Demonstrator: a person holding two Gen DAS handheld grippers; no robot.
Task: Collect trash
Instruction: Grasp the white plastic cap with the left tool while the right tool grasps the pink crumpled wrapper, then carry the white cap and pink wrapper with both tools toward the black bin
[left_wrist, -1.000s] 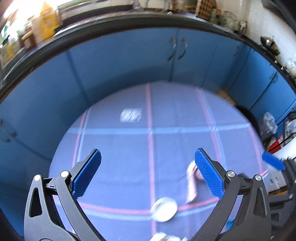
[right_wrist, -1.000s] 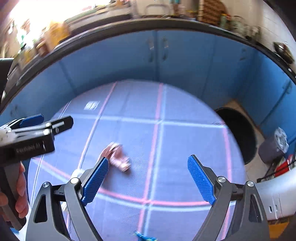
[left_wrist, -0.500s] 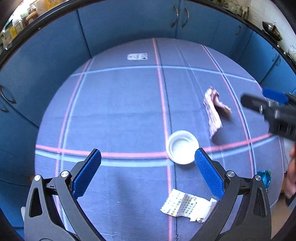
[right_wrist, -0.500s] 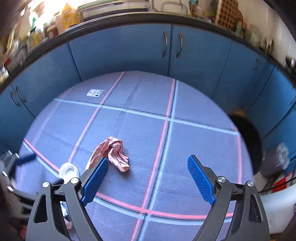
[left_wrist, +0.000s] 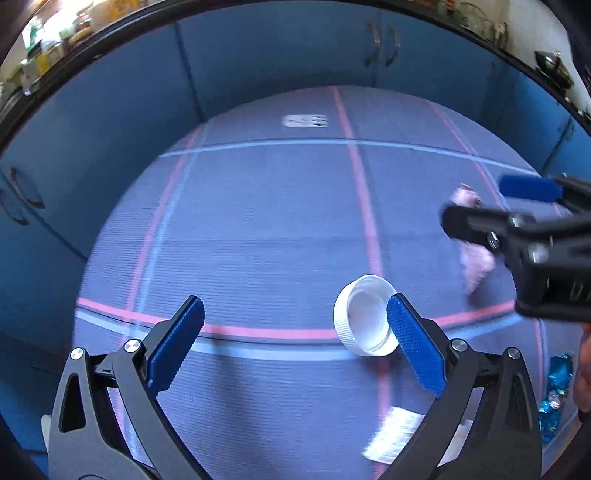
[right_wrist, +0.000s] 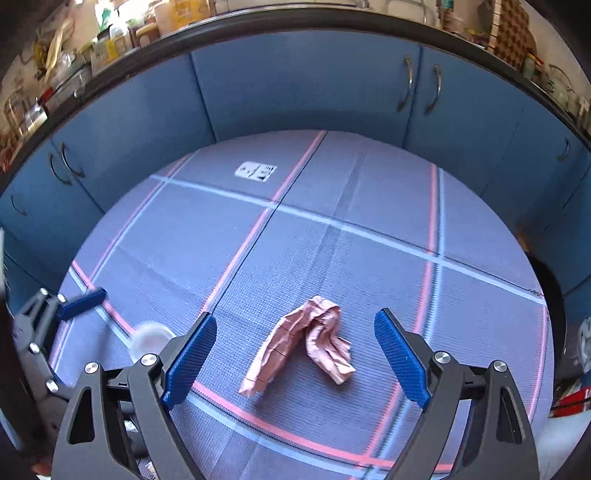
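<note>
Blue pads, left wrist view: the left gripper (left_wrist: 295, 347) hangs over the mat (left_wrist: 258, 229) with its jaws spread wide and nothing between them.
Cap: a white bottle cap (left_wrist: 364, 315) lies open side up on the mat, touching the inner face of the right-hand pad, on the pink stripe.
Paper slip: a white printed slip (left_wrist: 393, 437) lies nearer the camera, partly behind the finger.
Wrapper: a crumpled pink wrapper (left_wrist: 476, 258) lies toward the mat's right edge, partly hidden by the right gripper (left_wrist: 517, 218).
Foil: a blue foil scrap (left_wrist: 554, 391) sits at the right edge.

Right wrist view: the right gripper (right_wrist: 295, 354) has its jaws released, wide apart, holding nothing.
Wrapper: the pink wrapper (right_wrist: 306, 345) lies on the mat (right_wrist: 332, 240) between the pads, touching neither.
Cap: blurred white cap (right_wrist: 149, 338) to the left, beside the left gripper (right_wrist: 62, 314).
Cupboards: blue doors (right_wrist: 295, 81) ring the mat's far edge.
</note>
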